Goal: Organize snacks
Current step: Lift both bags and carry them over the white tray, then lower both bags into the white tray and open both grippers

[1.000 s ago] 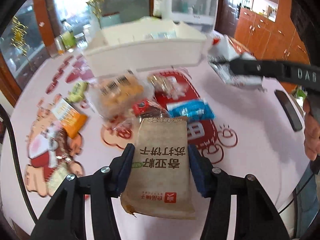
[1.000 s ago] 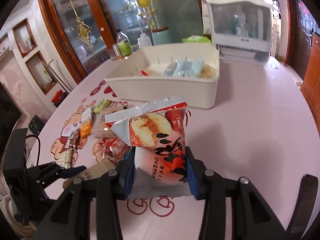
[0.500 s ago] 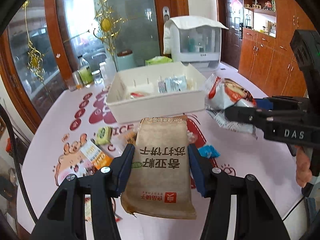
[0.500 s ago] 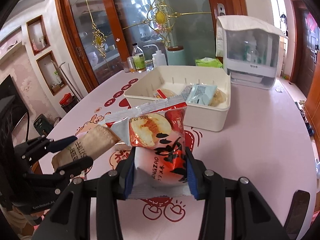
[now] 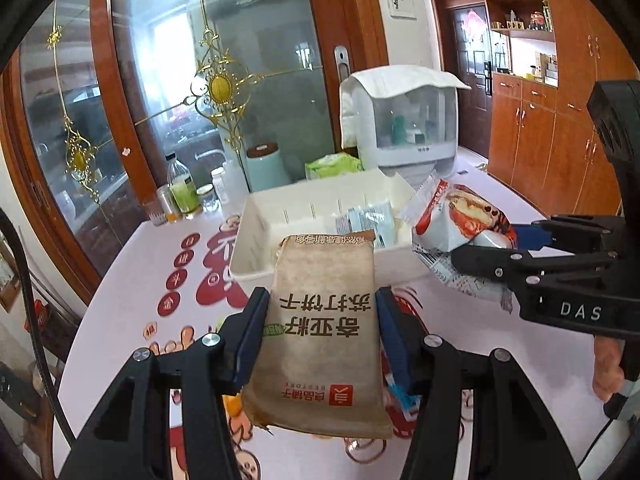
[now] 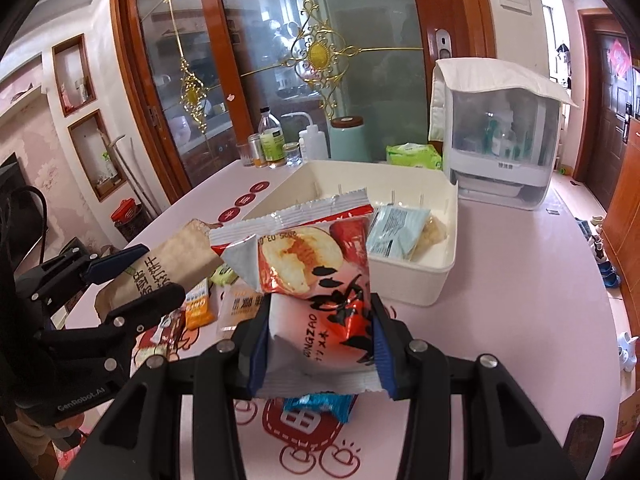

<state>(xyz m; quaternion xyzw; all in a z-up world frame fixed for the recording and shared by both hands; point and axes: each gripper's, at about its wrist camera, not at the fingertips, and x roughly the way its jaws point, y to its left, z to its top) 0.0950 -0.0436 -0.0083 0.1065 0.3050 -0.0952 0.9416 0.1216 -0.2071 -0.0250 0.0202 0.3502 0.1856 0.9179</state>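
My left gripper (image 5: 320, 312) is shut on a brown paper cracker packet (image 5: 324, 320) and holds it above the table, just short of the white bin (image 5: 256, 240). My right gripper (image 6: 318, 320) is shut on a red-and-white jujube snack bag (image 6: 316, 272), held up near the bin's (image 6: 408, 276) front edge. The bin holds pale blue packets (image 6: 394, 230) and a crumbly snack. The right gripper with its bag (image 5: 456, 224) shows in the left wrist view; the left gripper with the brown packet (image 6: 168, 264) shows in the right wrist view.
Loose snacks lie on the pink table: an orange packet (image 6: 196, 308), a green one (image 6: 224, 276), a blue one (image 6: 320, 404). Behind the bin stand a white covered rack (image 6: 500, 144), a green tissue pack (image 6: 412, 154), a mint canister (image 6: 348, 138) and bottles (image 6: 272, 140).
Both grippers have risen and moved toward the bin with their snacks still held. The loose snack pile has dropped below the left gripper's view.
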